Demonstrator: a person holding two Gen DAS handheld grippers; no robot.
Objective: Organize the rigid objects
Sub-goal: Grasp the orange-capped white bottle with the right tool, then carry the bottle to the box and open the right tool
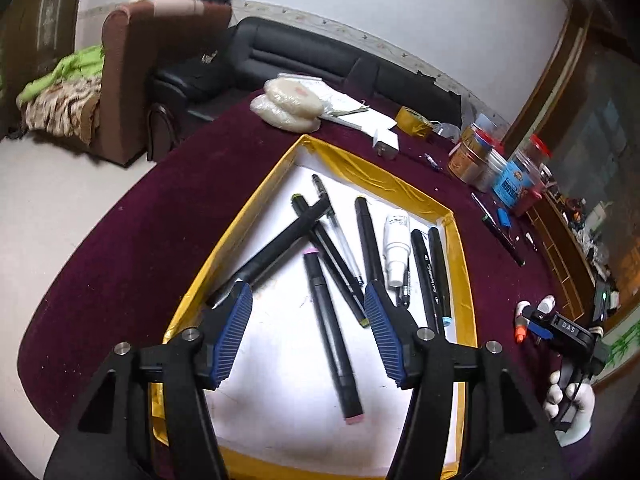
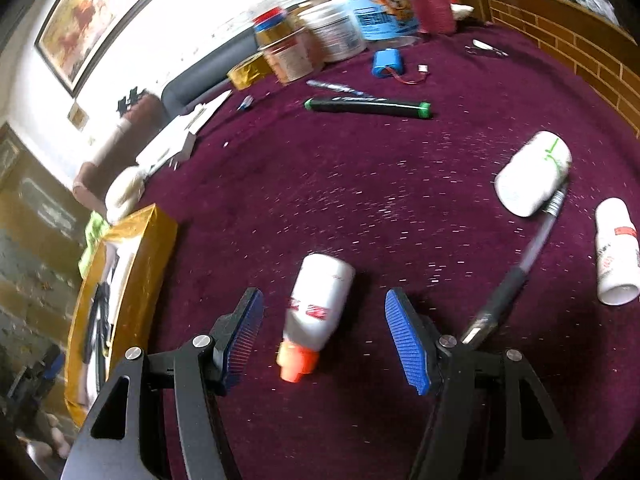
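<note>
A gold-edged tray (image 1: 360, 168) with a white floor holds several black markers and pens and a small white spray bottle (image 1: 396, 244). My left gripper (image 1: 306, 292) hangs open above it. A pink-capped marker (image 1: 332, 344) lies loose on the tray floor below the gap. My right gripper (image 2: 325, 294) is open over the maroon cloth. A white bottle with an orange cap (image 2: 320, 300) lies between its fingers, untouched by the pads. The tray (image 2: 148, 240) is to its left. Two more white bottles (image 2: 532, 172) (image 2: 616, 252), a grey pen (image 2: 516, 272) and a green-ended marker (image 2: 368, 106) lie on the cloth.
Jars (image 2: 376, 12) crowd the far table edge, with a gold tape roll (image 2: 246, 70) and a blue battery pack (image 2: 388, 64) nearby. A white charger (image 1: 386, 146) and bagged flat rounds (image 1: 290, 104) lie beyond the tray. A gloved hand (image 1: 568, 400) holds the right gripper.
</note>
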